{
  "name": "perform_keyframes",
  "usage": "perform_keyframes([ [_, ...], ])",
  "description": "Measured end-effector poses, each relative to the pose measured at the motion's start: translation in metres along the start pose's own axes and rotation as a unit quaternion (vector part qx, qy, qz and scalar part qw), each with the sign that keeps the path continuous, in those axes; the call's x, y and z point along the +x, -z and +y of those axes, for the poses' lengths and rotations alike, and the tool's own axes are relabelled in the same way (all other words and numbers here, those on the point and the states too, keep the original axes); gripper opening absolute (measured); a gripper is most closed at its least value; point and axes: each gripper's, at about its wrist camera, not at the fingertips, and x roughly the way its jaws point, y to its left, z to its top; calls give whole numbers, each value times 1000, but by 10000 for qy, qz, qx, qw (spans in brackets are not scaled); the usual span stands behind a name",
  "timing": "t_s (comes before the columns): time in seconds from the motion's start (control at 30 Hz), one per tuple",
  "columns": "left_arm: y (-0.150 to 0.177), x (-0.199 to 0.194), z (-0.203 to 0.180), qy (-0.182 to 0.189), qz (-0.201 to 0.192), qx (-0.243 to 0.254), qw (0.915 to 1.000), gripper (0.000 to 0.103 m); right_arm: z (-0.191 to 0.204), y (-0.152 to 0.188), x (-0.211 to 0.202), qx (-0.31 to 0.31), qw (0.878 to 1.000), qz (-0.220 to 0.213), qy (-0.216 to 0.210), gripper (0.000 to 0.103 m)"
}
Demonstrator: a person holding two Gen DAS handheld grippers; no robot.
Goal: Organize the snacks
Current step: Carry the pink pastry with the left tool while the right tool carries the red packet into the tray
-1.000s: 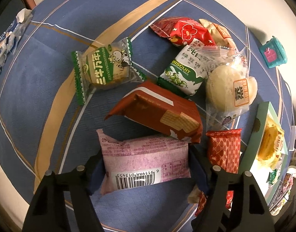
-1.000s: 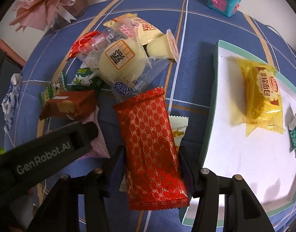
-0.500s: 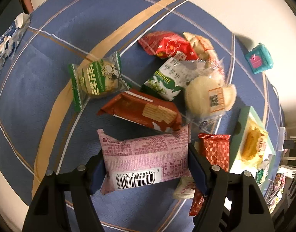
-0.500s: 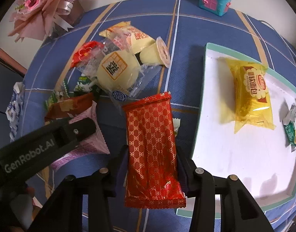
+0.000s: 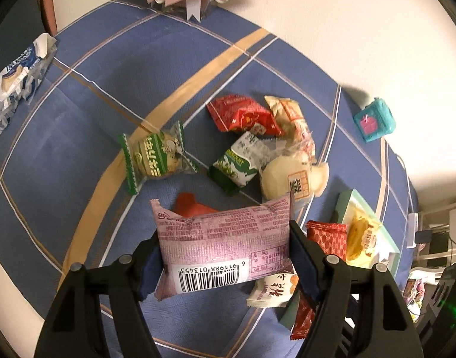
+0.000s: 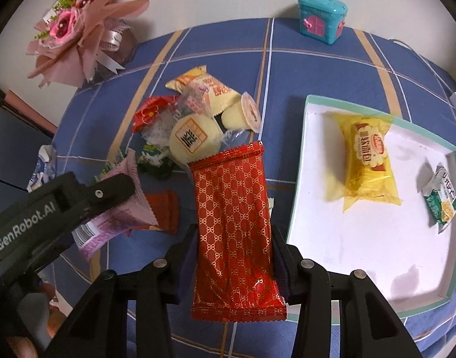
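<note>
Fingers [image 5: 150, 264] of the left gripper [image 5: 225, 256] clamp the pink packet [image 5: 225, 238]; the right gripper [image 6: 234, 253] clamps the red wafer pack [image 6: 232, 223], both clear of the desk [image 5: 64, 149]. Carry both level over the tray's [image 6: 299, 179] rim, then release onto bare white floor beside the yellow snack [image 6: 368, 161].
</note>
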Motion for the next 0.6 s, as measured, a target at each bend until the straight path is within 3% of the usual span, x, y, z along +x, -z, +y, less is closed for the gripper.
perform_keyframes([
  [0.23, -2, -10, 6, 6, -122, -22, 9999, 76, -8, 2, -9, 90, 9999, -52, 16, 48],
  [0.27, -2, -9, 5, 11, -121, -18, 9999, 76, -11, 2, -12, -316, 9993, 116, 147, 48],
  [0.6, 6, 1, -22, 46, -134, 280, 9995, 76, -63, -12, -30, 386, 9977, -197, 525, 48],
])
